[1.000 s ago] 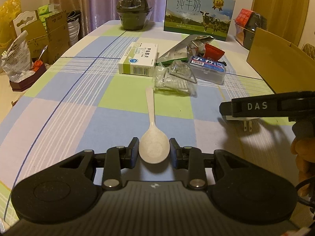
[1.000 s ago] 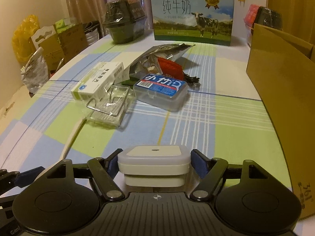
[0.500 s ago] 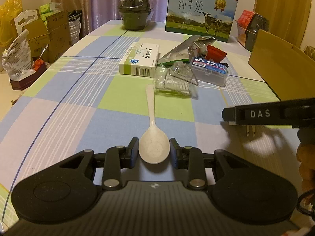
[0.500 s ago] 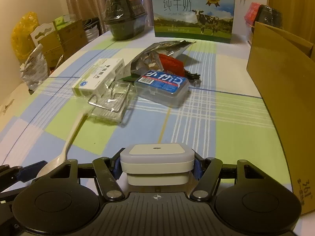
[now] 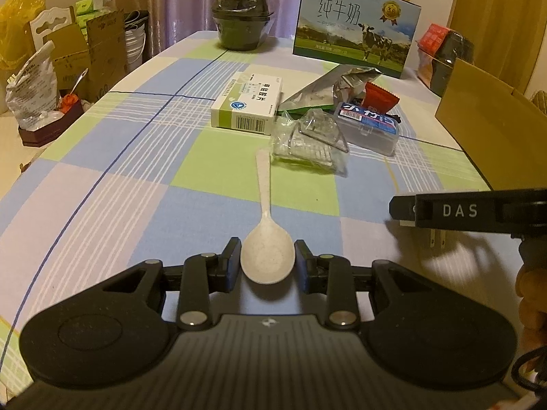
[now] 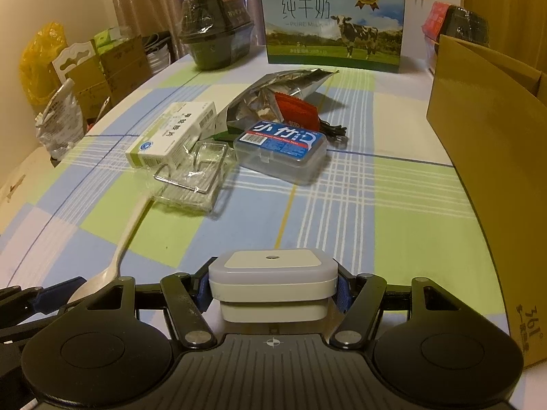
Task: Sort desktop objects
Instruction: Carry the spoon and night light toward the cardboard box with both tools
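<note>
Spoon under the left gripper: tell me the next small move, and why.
Probably close the left gripper on the spoon. Its bowl sits between the open fingers, flat on the table, not yet pinched. The right gripper already grips the white plug-in light.

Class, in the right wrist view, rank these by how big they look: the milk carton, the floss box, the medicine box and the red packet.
1. milk carton, largest though farthest.
2-3. floss box and medicine box look alike; I won't rank them.
4. red packet, smallest, partly hidden.
</note>
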Tool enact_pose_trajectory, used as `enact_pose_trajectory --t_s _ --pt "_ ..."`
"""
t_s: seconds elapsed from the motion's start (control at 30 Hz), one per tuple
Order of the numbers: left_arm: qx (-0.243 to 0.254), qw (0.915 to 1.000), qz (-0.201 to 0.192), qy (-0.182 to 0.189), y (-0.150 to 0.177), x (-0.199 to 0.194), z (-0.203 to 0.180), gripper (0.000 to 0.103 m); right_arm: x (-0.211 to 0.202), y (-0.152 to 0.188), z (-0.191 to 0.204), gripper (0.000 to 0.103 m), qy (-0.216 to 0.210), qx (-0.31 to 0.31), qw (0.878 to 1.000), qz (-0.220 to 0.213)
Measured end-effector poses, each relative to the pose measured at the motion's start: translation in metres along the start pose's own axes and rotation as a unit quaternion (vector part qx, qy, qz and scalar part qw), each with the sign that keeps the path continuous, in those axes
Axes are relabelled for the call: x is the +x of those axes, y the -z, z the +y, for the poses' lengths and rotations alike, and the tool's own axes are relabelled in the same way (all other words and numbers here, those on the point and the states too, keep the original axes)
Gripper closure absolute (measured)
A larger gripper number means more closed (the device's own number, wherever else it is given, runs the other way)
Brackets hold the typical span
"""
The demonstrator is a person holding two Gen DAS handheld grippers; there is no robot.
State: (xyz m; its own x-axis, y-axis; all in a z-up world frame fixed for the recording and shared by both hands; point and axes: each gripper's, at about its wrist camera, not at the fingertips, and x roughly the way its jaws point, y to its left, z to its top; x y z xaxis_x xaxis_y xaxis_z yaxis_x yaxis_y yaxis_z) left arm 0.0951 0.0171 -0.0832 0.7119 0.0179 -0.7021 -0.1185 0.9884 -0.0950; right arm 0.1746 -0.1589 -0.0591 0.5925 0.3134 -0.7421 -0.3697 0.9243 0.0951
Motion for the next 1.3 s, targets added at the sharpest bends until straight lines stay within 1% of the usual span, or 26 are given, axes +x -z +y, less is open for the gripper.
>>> enact_pose_trajectory --t_s 0.23,0.33,0.57,0.7,0.83,0.93,1.07,1.3 --pt "0.013 0.9999 -0.001 -0.004 0.001 0.0 -0.002 0.076 0.0 0.0 0.002 0.041 -0.002 -0.001 1.0 0.0" --pt "0.023 0.9997 -0.003 -0.011 0.001 -0.001 -0.004 0.076 -0.002 -0.002 0.003 0.041 -0.004 -0.001 1.0 -0.002" --pt "0.029 0.9993 -0.018 -0.017 0.0 -0.015 -0.001 0.076 -0.017 -0.003 0.007 0.041 -0.015 0.005 1.0 -0.016" --pt "0.03 0.9986 -0.039 -0.021 -0.004 -0.031 0.003 0.076 -0.036 -0.004 0.009 0.041 -0.024 0.009 0.999 -0.036" --pt "0.032 0.9973 -0.064 -0.017 -0.013 -0.049 0.002 0.076 -0.059 -0.009 0.01 0.041 -0.026 0.009 0.997 -0.072" --pt "0.04 0.9957 -0.083 -0.007 -0.021 -0.061 -0.004 0.076 -0.078 -0.009 0.008 0.041 -0.018 0.008 0.995 -0.098" --pt "0.055 0.9932 -0.102 0.011 -0.029 -0.075 -0.016 0.076 -0.099 -0.005 0.001 0.041 -0.003 0.008 0.993 -0.121" --pt "0.088 0.9877 -0.12 0.048 -0.043 -0.086 -0.053 0.076 -0.131 -0.001 -0.027 0.041 0.028 0.033 0.987 -0.153"
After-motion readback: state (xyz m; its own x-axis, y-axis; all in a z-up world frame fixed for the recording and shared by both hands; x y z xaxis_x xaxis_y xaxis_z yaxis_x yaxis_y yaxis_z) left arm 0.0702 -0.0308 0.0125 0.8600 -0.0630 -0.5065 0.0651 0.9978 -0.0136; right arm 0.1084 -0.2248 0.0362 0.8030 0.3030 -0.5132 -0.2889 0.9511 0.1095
